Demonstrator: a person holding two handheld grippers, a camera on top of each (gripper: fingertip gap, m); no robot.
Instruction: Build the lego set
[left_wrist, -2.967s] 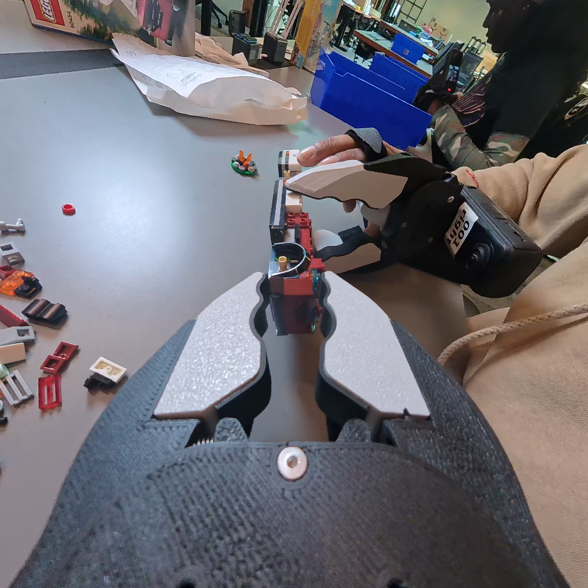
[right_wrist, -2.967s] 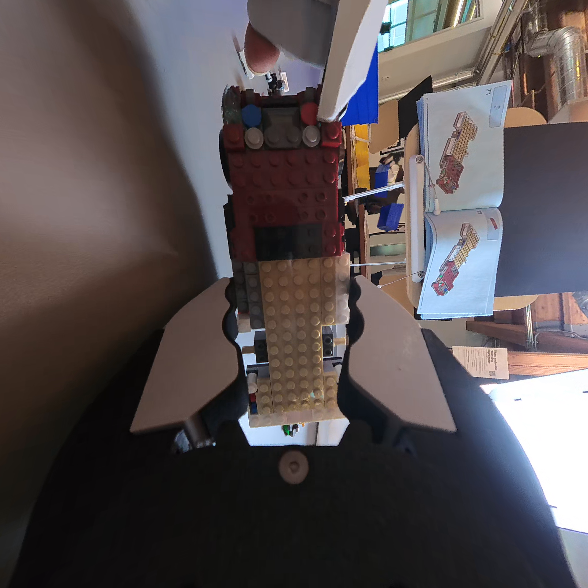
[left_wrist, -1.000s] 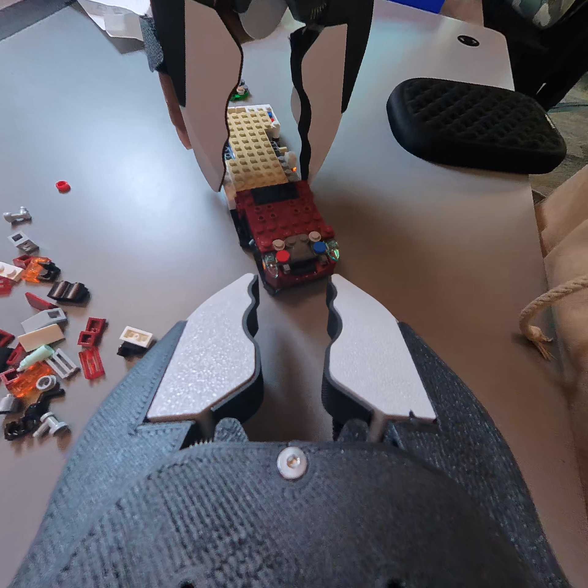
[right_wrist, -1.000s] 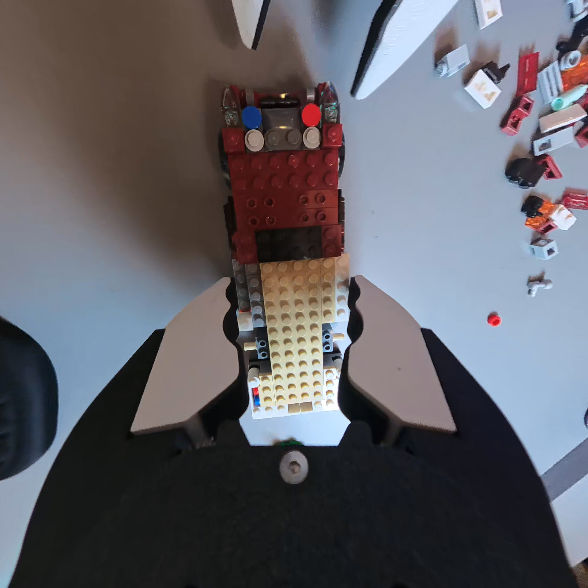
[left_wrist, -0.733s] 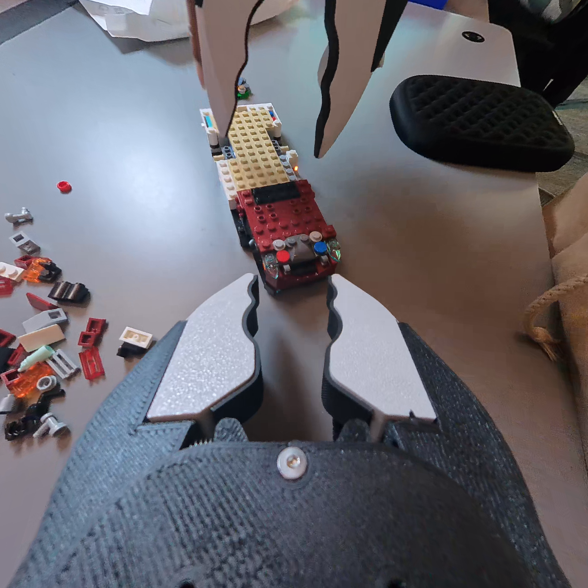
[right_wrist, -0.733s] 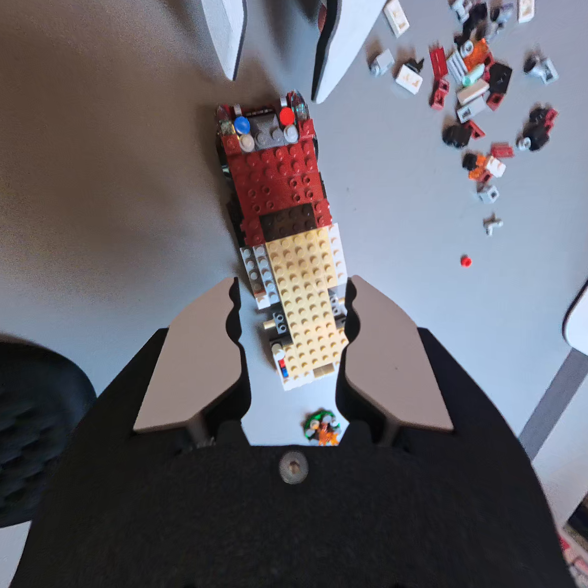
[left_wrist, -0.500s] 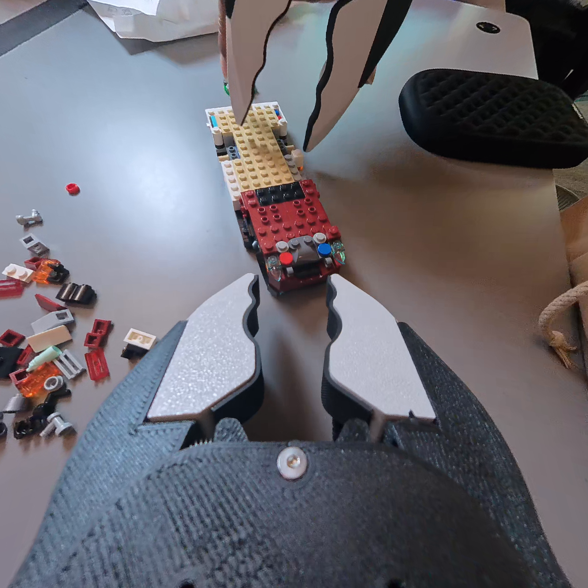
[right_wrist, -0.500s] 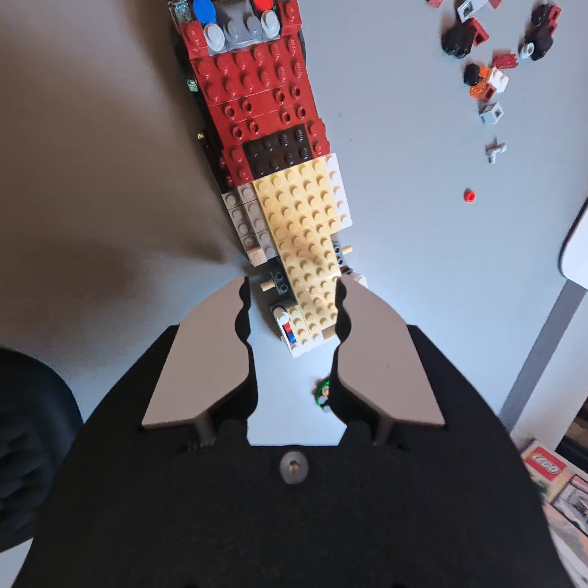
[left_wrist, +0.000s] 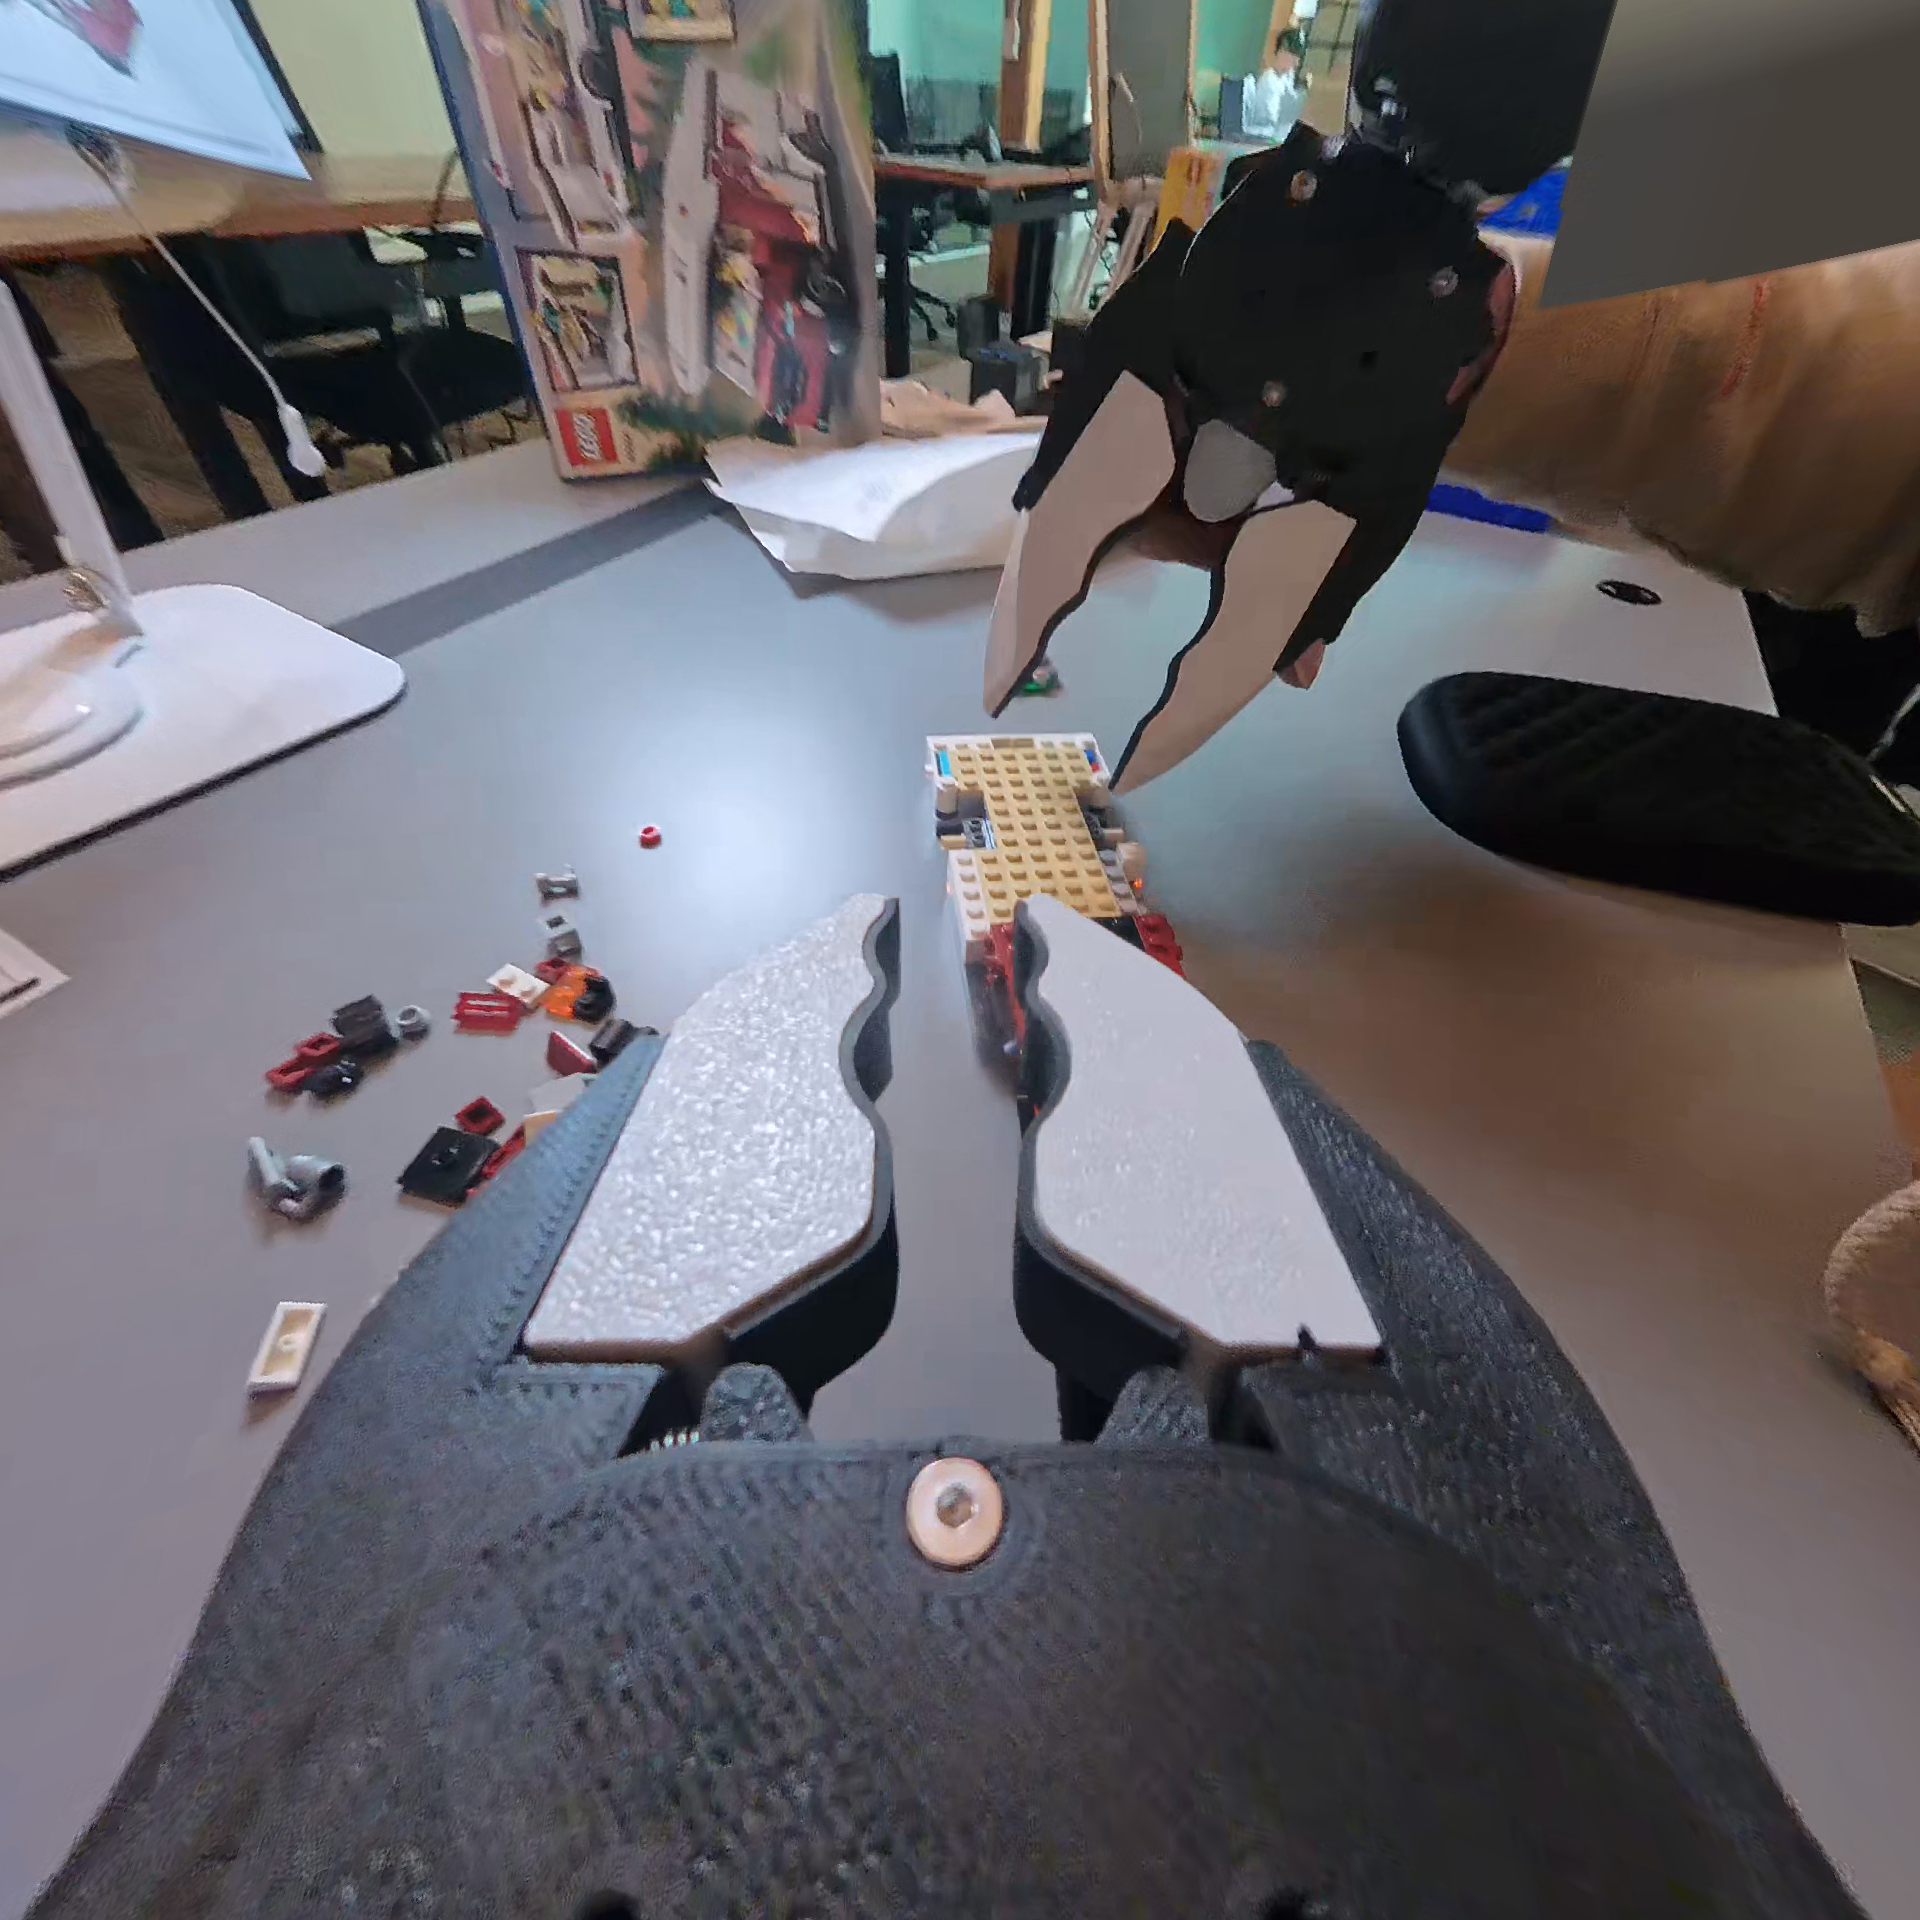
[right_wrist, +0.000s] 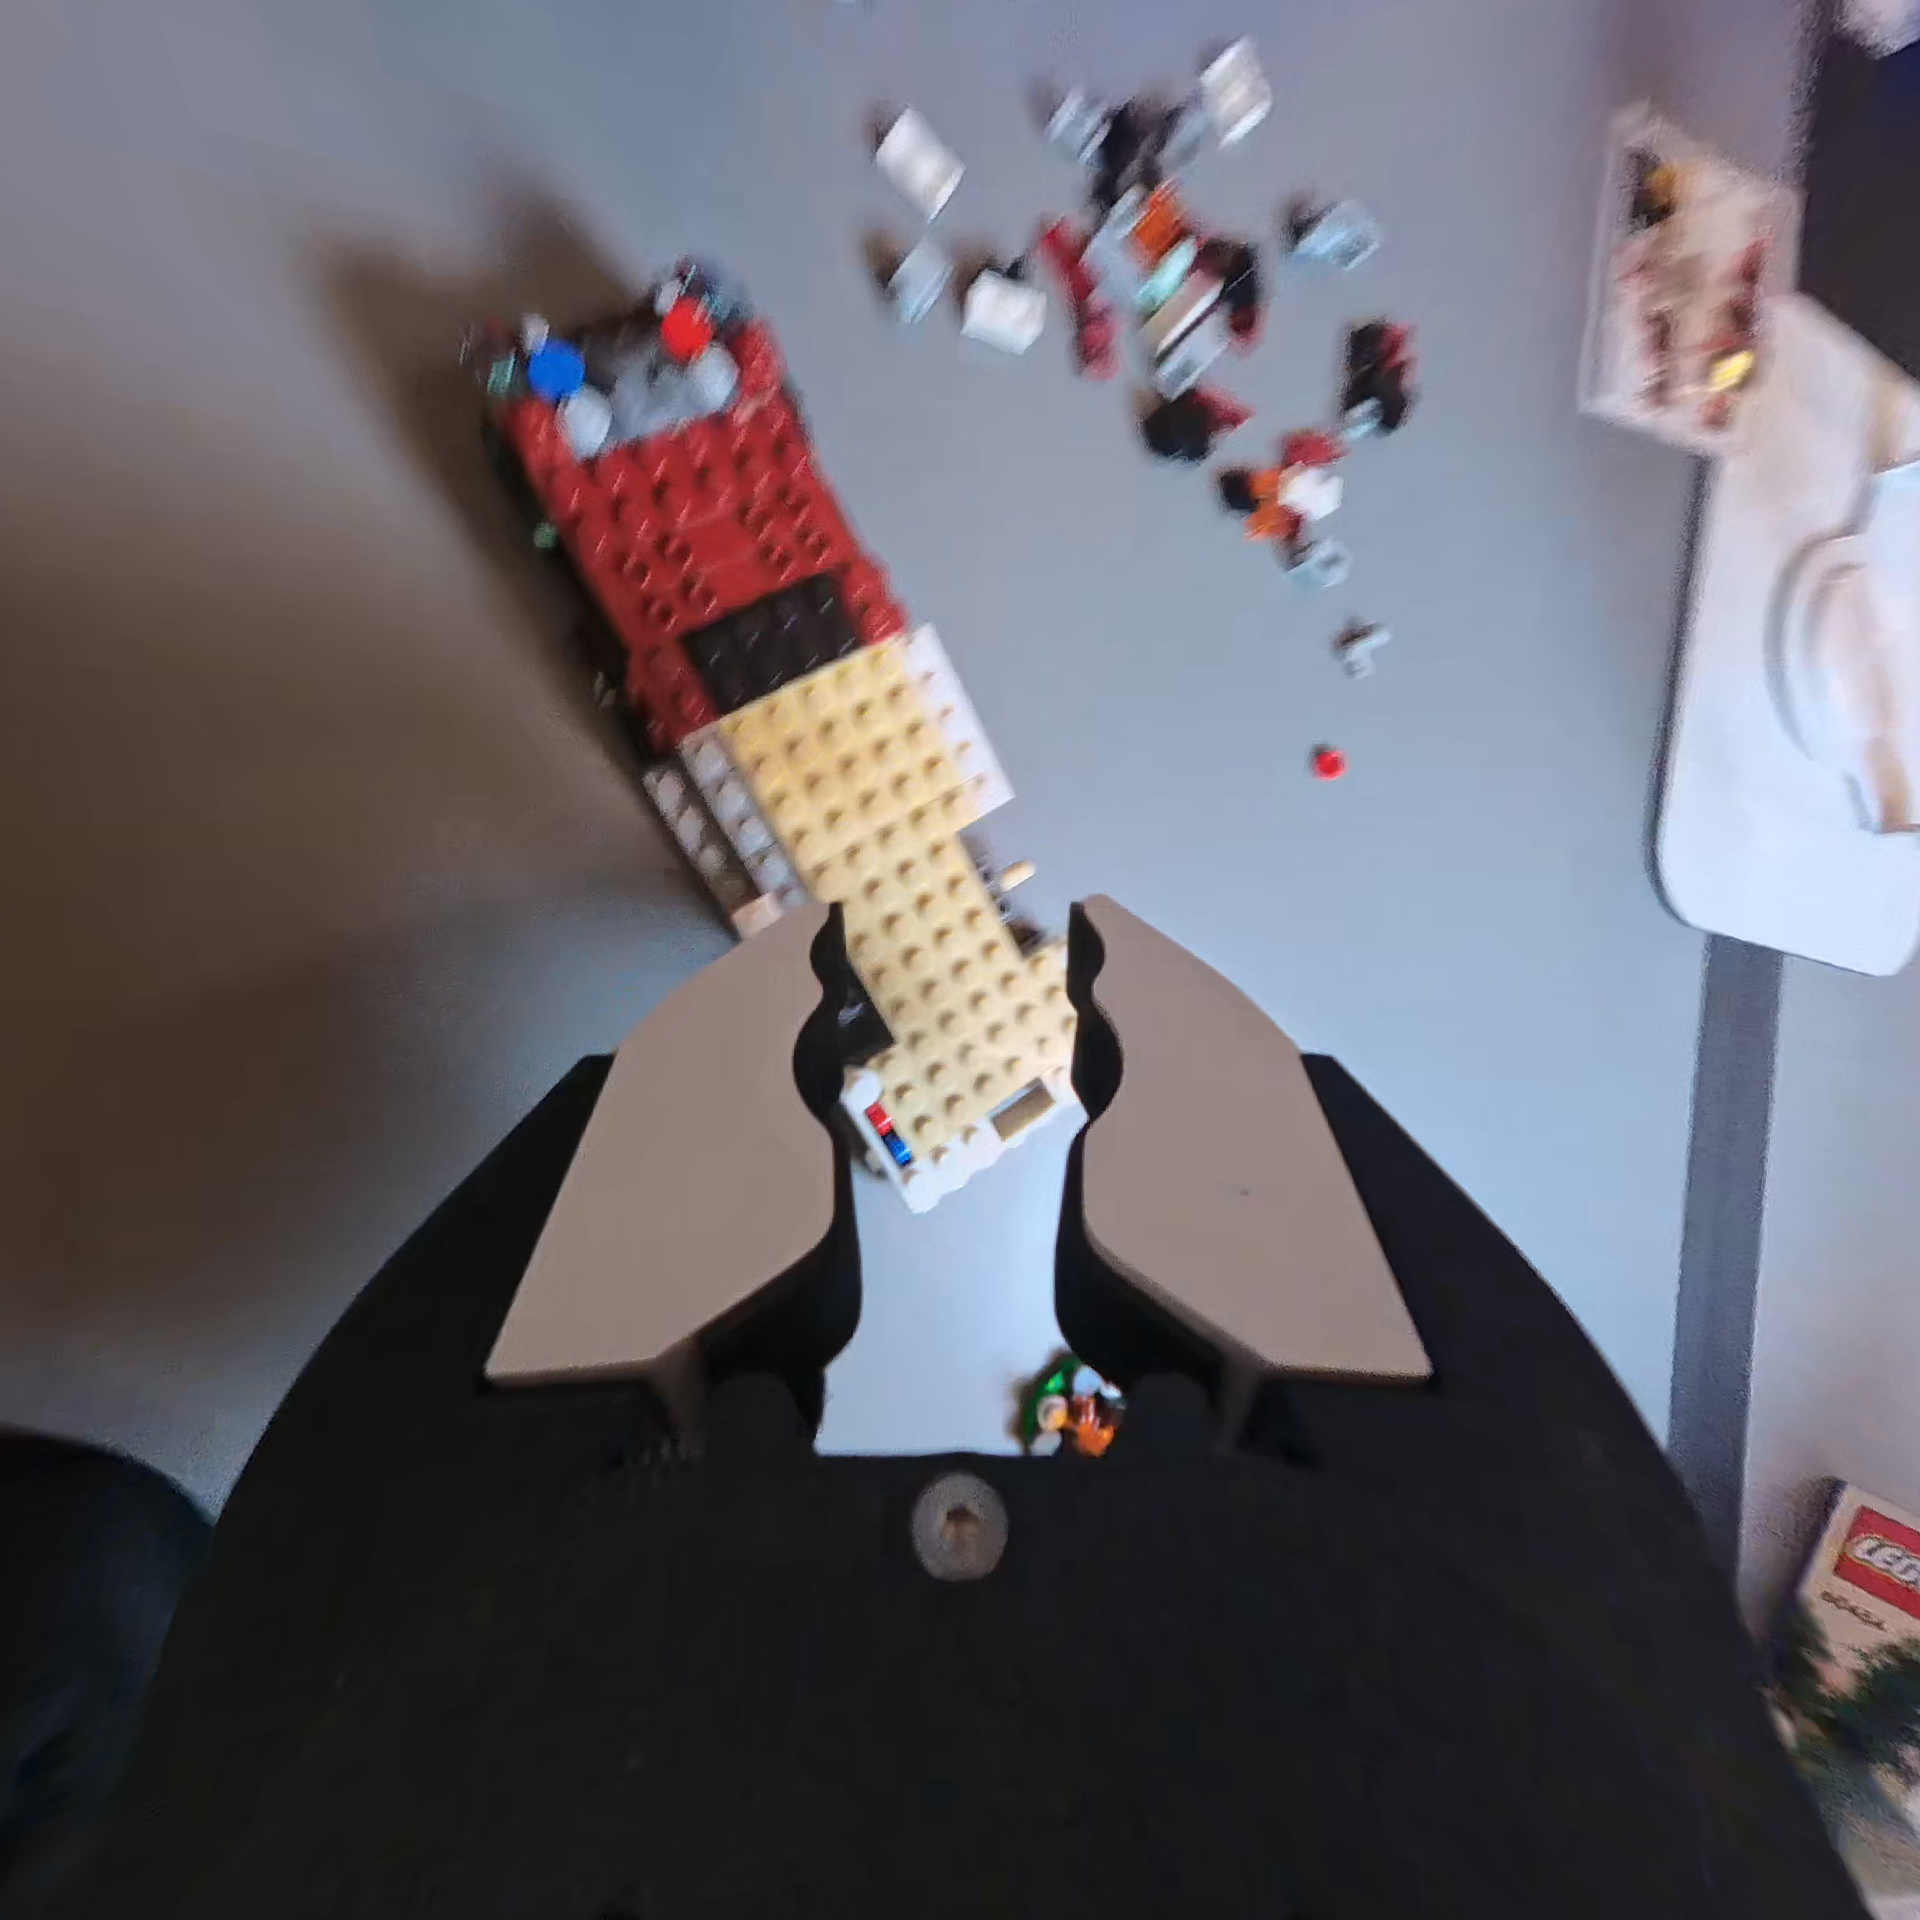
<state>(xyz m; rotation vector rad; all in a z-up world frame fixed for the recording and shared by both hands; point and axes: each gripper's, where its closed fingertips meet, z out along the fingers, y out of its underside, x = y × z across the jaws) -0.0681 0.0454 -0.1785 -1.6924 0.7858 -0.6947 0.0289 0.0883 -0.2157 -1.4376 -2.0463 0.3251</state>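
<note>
A brick vehicle (left_wrist: 1039, 831) with a dark red front and a tan studded rear deck (right_wrist: 914, 935) lies on the grey table (left_wrist: 727, 727). My left gripper (left_wrist: 956, 925) is open with nothing between its pads. It hovers over the vehicle's front, and its right finger (left_wrist: 1122, 1091) hides the red part. My right gripper (right_wrist: 956, 914) is open and raised over the vehicle's rear end. In the left wrist view the right gripper (left_wrist: 1060, 743) has one fingertip close to the rear corner. The right wrist view is blurred.
Loose small brick pieces (left_wrist: 468, 1039) lie left of the vehicle, and also show in the right wrist view (right_wrist: 1195, 260). There is also a red stud (left_wrist: 649, 834), a green-orange piece (right_wrist: 1070, 1403), a toy box (left_wrist: 675, 229), a white paper bag (left_wrist: 904, 499), a white stand base (left_wrist: 187, 686) and a black pad (left_wrist: 1662, 800).
Three seconds ago both grippers gripped the vehicle in the air. It now lies on the table, let go. My right gripper has lifted off the rear. Both jaws have narrowed, and my left has tilted up.
</note>
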